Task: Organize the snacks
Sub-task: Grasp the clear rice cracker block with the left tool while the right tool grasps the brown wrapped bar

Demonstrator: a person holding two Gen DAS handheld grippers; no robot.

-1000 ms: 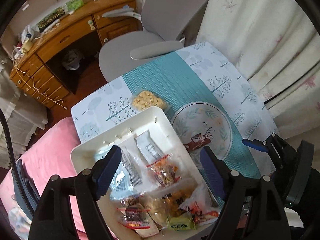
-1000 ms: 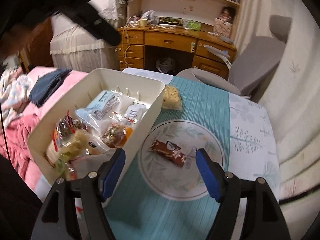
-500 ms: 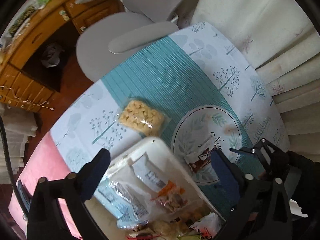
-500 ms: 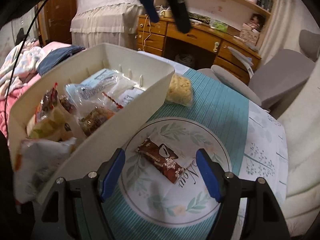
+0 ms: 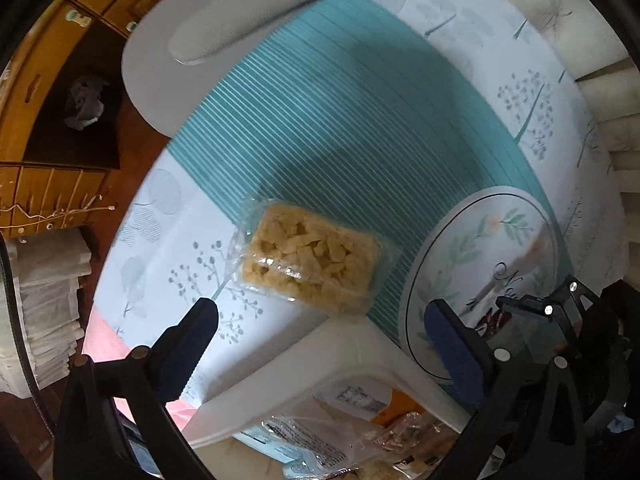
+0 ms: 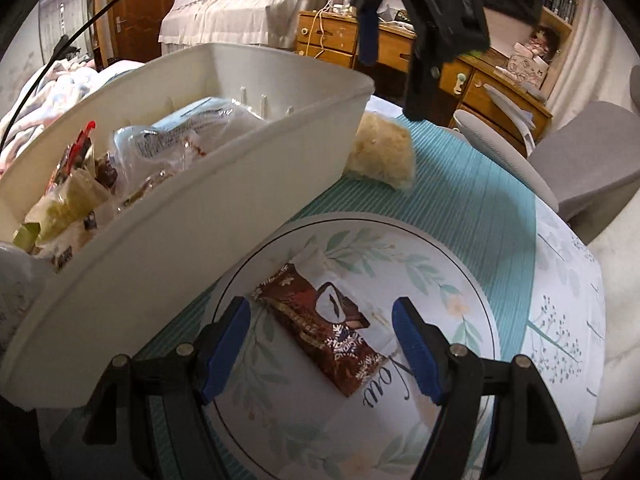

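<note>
A clear pack of yellow puffed snack (image 5: 310, 266) lies on the tablecloth just beyond the white bin (image 5: 304, 364). My left gripper (image 5: 320, 334) hangs straight down above the bin's far rim, jaws wide open and holding nothing. The same pack (image 6: 380, 152) shows behind the bin (image 6: 224, 216) in the right wrist view, with the left gripper (image 6: 390, 46) above it. A brown chocolate wrapper (image 6: 320, 326) lies on the round floral plate (image 6: 444, 264). My right gripper (image 6: 320, 340) stands open low over it, a finger on each side, pads apart from it.
The bin holds several packaged snacks (image 6: 168, 148). A grey office chair (image 5: 224, 28) stands at the table's far side, and a wooden desk (image 6: 472, 76) behind it. Pink bedding (image 5: 108, 340) lies beside the table. Curtains (image 5: 608, 92) hang on the right.
My left gripper swung from over the bin's snacks toward its far rim, sank, and opened wider. My right gripper sank toward the chocolate wrapper, which now lies between its fingers.
</note>
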